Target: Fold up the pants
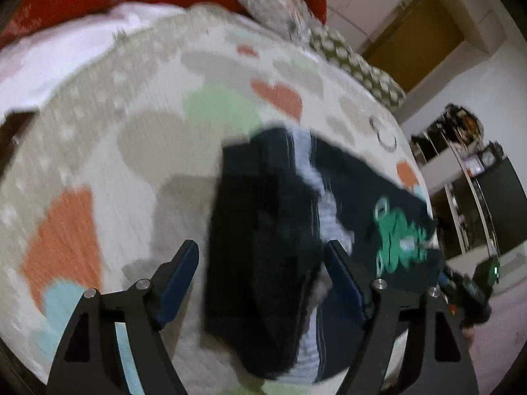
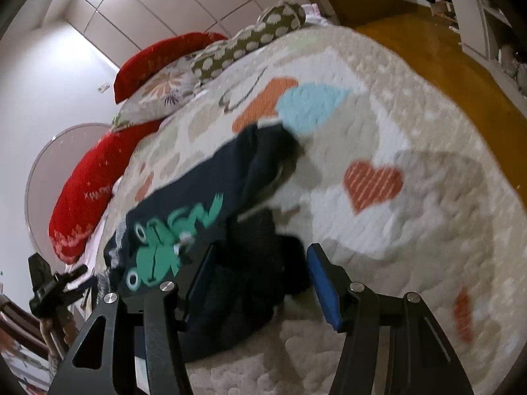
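Dark navy pants (image 1: 263, 247) with a green frog print (image 1: 398, 237) lie bunched in a folded heap on a cream bedspread (image 1: 131, 138) with coloured hearts. A pale striped inner side shows along one fold. My left gripper (image 1: 262, 258) is open and hangs over the heap, its blue pads clear of the cloth on either side. In the right wrist view, the pants (image 2: 230, 177) stretch from the frog print (image 2: 161, 240) toward the far end. My right gripper (image 2: 260, 265) is open above their near dark end, pressing nothing. Both views are motion-blurred.
Red pillows (image 2: 85, 191) and patterned cushions (image 2: 247, 42) line the head of the bed. A white cloth (image 1: 66, 52) lies on the bedspread (image 2: 411, 230). Beyond the bed's edge are a yellow-brown floor (image 2: 444, 56) and cluttered shelves (image 1: 461, 171).
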`<state>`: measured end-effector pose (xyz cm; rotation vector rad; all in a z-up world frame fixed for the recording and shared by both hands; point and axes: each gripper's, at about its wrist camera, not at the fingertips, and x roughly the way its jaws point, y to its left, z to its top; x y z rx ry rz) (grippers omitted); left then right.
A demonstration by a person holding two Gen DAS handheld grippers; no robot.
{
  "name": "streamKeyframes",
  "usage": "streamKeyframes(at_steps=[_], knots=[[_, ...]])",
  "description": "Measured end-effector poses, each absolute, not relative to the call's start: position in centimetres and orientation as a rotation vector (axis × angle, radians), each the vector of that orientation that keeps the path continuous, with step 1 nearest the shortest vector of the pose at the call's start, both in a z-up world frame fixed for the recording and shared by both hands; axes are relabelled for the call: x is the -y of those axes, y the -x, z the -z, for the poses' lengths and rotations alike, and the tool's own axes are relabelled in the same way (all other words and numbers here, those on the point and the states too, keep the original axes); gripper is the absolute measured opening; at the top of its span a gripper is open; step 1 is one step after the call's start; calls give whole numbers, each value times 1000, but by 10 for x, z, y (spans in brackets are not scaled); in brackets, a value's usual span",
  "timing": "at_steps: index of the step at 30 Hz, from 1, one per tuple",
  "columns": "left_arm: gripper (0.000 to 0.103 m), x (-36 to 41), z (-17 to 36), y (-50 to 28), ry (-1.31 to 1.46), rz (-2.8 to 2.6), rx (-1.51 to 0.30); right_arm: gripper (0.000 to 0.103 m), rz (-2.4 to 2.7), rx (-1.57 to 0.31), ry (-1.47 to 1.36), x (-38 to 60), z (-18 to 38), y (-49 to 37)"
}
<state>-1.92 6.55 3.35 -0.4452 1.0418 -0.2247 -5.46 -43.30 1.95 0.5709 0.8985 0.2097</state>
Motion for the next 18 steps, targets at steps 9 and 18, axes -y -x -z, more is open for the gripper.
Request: streamKeyframes(at_steps=[9, 18], knots=[[20, -46, -40, 36, 293, 70, -1063, 14, -222, -875, -582, 420, -36, 61], [64, -35, -44, 59, 222, 43, -1025, 18, -9, -915, -452, 420, -27, 73]])
